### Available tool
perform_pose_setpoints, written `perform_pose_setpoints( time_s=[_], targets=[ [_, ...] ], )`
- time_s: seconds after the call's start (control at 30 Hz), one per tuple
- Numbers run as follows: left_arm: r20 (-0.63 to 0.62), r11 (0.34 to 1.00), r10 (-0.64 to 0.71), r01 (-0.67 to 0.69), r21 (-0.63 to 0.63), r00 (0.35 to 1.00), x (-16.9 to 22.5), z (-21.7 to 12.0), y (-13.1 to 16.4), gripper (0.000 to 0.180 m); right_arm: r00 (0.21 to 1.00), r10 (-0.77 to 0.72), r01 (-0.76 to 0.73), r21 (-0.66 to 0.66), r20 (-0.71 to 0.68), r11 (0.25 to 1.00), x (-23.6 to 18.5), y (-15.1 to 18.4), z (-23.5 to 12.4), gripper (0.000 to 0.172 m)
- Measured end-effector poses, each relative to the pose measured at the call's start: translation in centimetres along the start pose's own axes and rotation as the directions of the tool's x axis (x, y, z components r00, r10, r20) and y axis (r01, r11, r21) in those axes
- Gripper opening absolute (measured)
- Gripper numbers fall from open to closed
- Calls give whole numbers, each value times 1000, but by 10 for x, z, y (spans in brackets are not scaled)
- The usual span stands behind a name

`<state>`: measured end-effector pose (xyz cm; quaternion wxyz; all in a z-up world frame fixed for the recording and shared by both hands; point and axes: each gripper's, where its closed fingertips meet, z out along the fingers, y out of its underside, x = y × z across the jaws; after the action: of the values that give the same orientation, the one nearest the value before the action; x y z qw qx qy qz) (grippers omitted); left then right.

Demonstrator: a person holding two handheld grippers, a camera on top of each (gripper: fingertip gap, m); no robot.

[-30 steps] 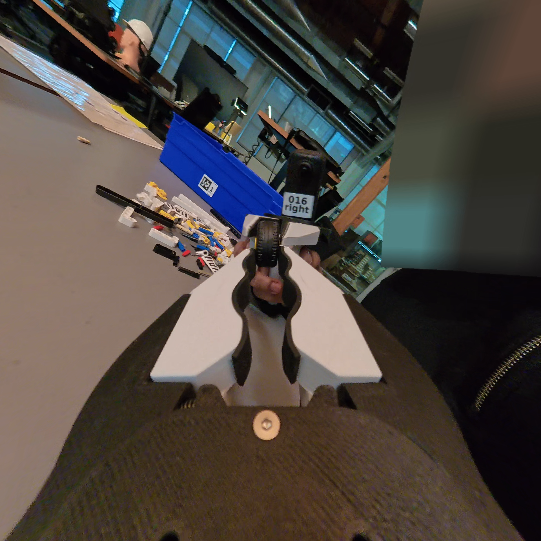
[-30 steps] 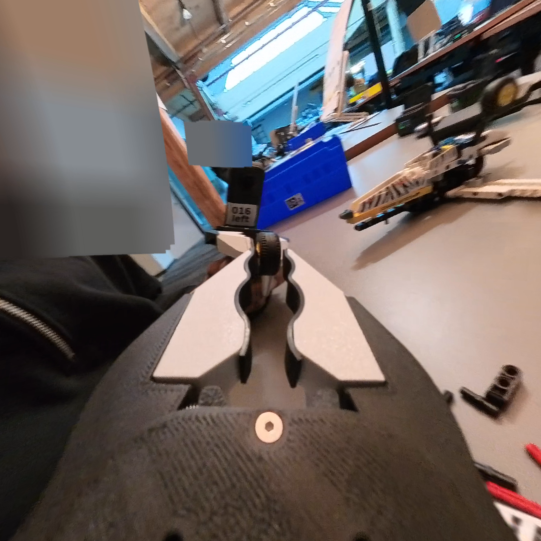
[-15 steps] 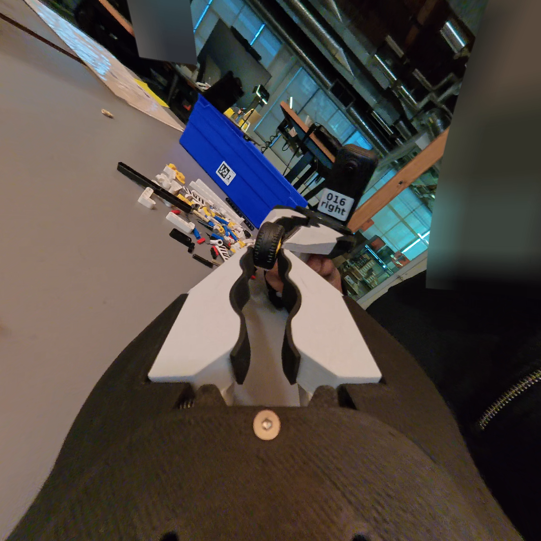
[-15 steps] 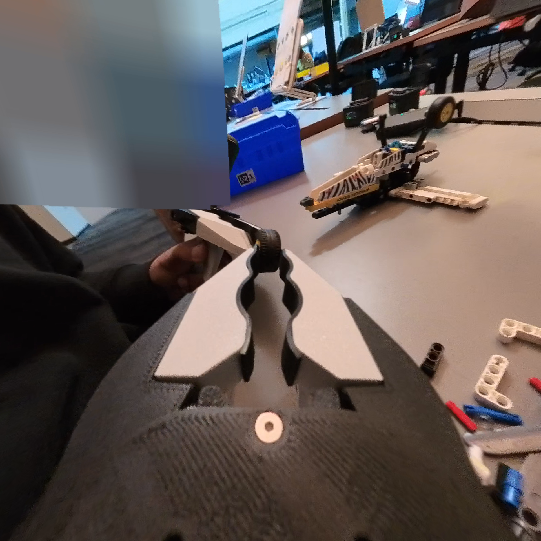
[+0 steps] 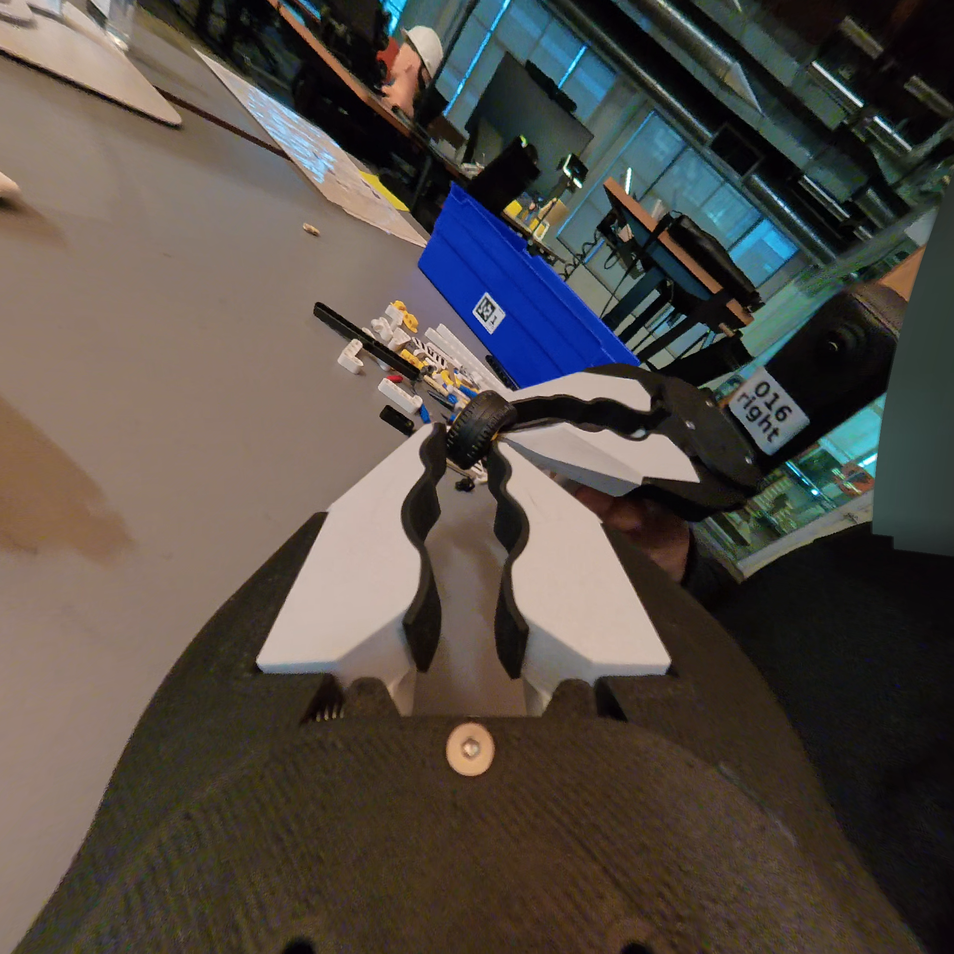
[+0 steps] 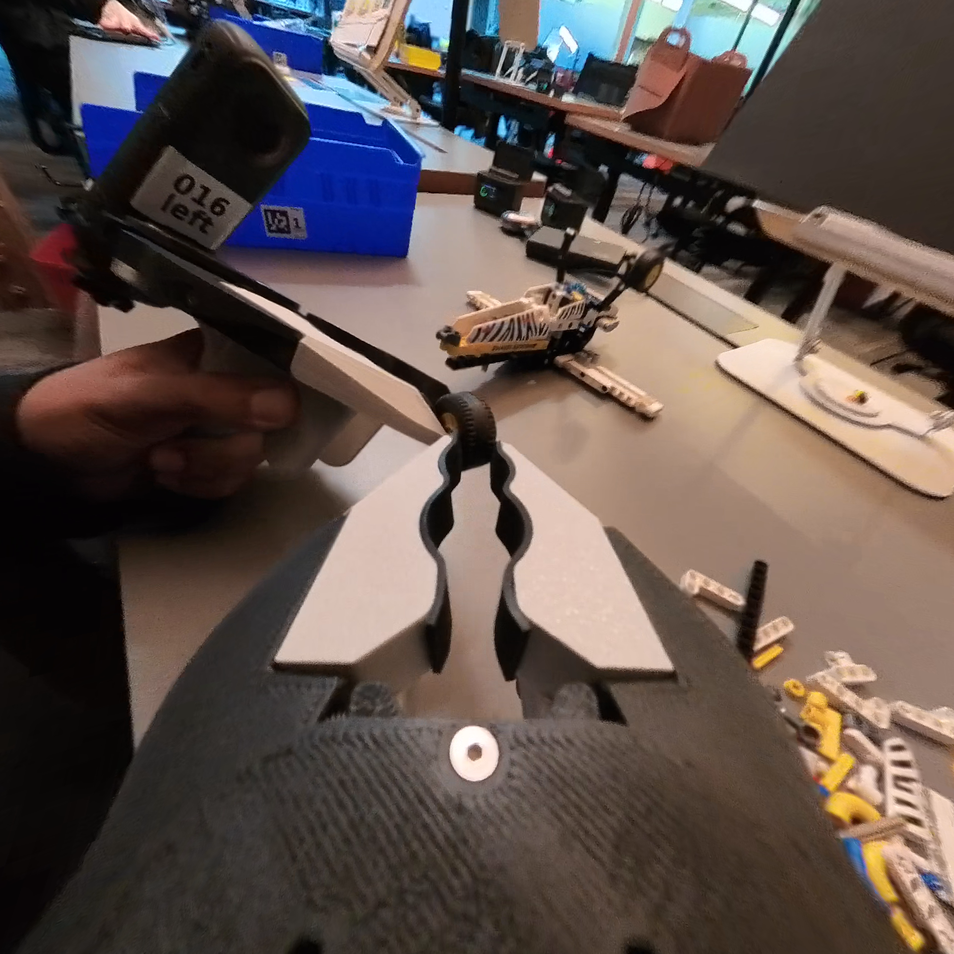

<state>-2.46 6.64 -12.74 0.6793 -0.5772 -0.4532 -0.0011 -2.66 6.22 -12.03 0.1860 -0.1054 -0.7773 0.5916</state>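
Note:
A small black wheel with a yellow hub (image 5: pixel 480 426) hangs above the grey table, at the meeting tips of both grippers. My right gripper (image 6: pixel 471 454) is shut on the wheel (image 6: pixel 470 420), with a pad pressed on each side. In the left wrist view it reaches in from the right (image 5: pixel 508 420) with the wheel at its tips. My left gripper (image 5: pixel 464 449) stands open around the wheel. One pad touches the tread and the other stands clear below it. In the right wrist view the left gripper (image 6: pixel 439 413) comes in from the left, with a hand behind it.
A blue bin (image 5: pixel 516 289) stands at the table's far side and also shows in the right wrist view (image 6: pixel 335 180). Loose white, yellow, blue and black bricks (image 5: pixel 413 356) lie in front of it. A zebra-striped brick model (image 6: pixel 526 325) and a white stand (image 6: pixel 826 392) sit farther right. Only a small space, under 4 cm, lies between the two pairs of fingers. From the left gripper's tips to the zebra-striped brick model (image 6: pixel 526 325) is close to 15 centimetres.
Both grippers have swung from pointing straight at each other to meeting at an angle over the table. The right jaws have closed on the wheel. The left jaws have widened around it.

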Motion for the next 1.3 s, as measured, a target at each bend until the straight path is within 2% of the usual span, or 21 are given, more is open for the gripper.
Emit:
perform_pose_setpoints(
  time_s=[0.13, 0.23, 0.3, 0.4, 0.47, 0.53, 0.63, 0.7, 0.83, 0.9, 1.0, 1.07, 1.17, 1.2, 1.3],
  targets=[
    [23, 998, 38, -40, 53, 999, 2, -5, -6, 13, 989, -124, 128, 40, -84, 991, -2, -6, 2, 9],
    [23, 997, 46, -47, 56, 999, 3, -6, -6, 12, 985, -150, 155, 52, -88, 987, -2, -7, 2, 8],
    [31, 997, 47, -48, 56, 998, 2, -6, -6, 13, 969, -216, 221, 30, -120, 975, -3, -6, 3, 8],
    [-7, 998, -23, 23, 53, 1000, 0, -6, -6, 11, 935, -316, 318, -13, -161, 948, -3, -4, 5, 8],
    [5, 999, -9, 8, 54, 1000, 0, -5, -6, 11, 915, -360, 362, -27, -181, 932, -3, -4, 4, 8],
    [9, 998, -20, 19, 54, 1000, -1, -5, -5, 11, 869, -445, 440, -73, -216, 895, -2, -2, 5, 7],
    [13, 997, -59, 59, 58, 998, -5, -5, -5, 11, 728, -622, 599, -173, -289, 781, -2, -1, 8, 8],
    [2, 993, -97, 96, 73, 995, -5, -5, -6, 8, 678, -667, 641, -196, -309, 742, -3, -1, 9, 8],
    [-5, 994, -77, 77, 79, 997, -2, -5, -7, 8, 715, -632, 616, -159, -298, 771, -3, -3, 7, 9],
    [-29, 992, -86, 88, 87, 996, -1, -7, -7, 9, 770, -576, 570, -109, -276, 814, -5, -5, 5, 9],
    [-84, 992, -74, 82, 98, 994, 7, -9, -9, 11, 942, -305, 315, 53, -144, 948, -6, -10, 0, 9],
    [-112, 991, -52, 65, 119, 992, 13, -10, -11, 13, 995, -100, 101, 114, -10, 988, -8, -12, -3, 9],
    [-99, 991, -14, 27, 133, 995, 16, -11, -12, 17, 990, 69, -80, 95, 119, 992, -10, -8, -3, 10],
    [-124, 990, 3, 14, 139, 992, 20, -12, -13, 26, 984, 100, -112, 73, 148, 991, -10, -5, -3, 10],
    [-136, 994, 22, -7, 111, 990, 20, -15, -11, 19, 951, 210, -224, 36, 229, 974, -13, -3, -5, 10]
  ],
)
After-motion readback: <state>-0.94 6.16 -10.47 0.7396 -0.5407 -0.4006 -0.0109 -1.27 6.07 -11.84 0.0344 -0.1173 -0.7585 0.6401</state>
